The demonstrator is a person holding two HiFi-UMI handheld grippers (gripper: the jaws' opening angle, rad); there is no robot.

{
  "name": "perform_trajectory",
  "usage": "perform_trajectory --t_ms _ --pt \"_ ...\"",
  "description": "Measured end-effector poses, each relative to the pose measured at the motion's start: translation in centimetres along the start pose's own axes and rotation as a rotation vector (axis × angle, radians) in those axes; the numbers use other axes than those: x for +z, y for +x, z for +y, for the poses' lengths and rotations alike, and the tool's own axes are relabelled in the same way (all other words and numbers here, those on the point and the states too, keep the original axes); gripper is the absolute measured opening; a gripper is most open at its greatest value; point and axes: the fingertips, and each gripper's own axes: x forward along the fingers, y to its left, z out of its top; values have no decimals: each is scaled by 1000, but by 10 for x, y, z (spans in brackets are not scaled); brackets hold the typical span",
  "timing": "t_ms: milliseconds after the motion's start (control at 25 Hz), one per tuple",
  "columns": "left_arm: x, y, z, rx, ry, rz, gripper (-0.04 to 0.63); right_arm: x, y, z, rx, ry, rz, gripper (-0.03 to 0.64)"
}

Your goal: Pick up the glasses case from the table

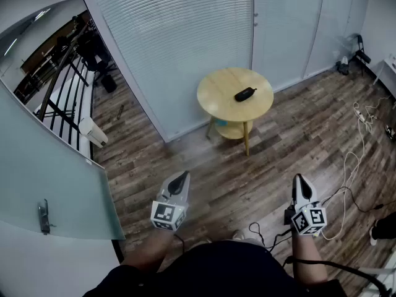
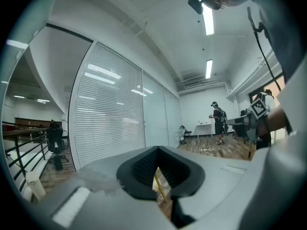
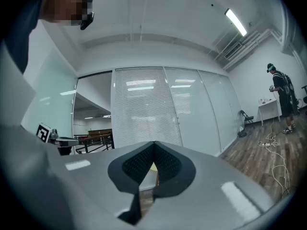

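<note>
While I stand well back from the table, both my forearms sit low and close to my body, elbows in, tongs aimed forward toward it. Left gripper is at near left and tipped slightly down. Right gripper is at near right and held level. They're well apart, roughly side by side.

Tong state: on the left gripper the jaw tips are pressed together with nothing pinched. Only a sliver of the yellow table leg shows through the gap behind the tips. Right gripper is the same, tips meeting, empty.

Counts:
- 2 grippers, 1 marker cube on each
- 1 round wooden table, far centre, in front of the blinds, with 1 lower shelf
- 1 glasses case, dark, lying flat on the tabletop right of centre, nothing else on that top
- 1 other person, standing at the far right end of the room, seen in both gripper views

White cable trails over the wood floor on the right. Neither gripper is near the case, and open floor lies between my tongs and the table.
</note>
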Motion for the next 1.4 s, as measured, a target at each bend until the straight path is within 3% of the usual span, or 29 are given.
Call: perform_trajectory --t_ms 240,640,840,1200,1400 --pt "7 27 -11 2 9 -4 3 14 6 -18 17 -36 -43 8" --pt "7 96 -43 4 -17 -4 3 15 23 -91 -47 33 -35 8" --pt "-4 144 -60 -56 -10 31 3 20 48 -117 -72 51 -23 8" --pt "14 323 -21 -142 3 -35 3 19 153 -197 -188 1 41 8" --pt "32 421 32 -179 -5 -48 3 42 246 -222 -207 -22 48 8"
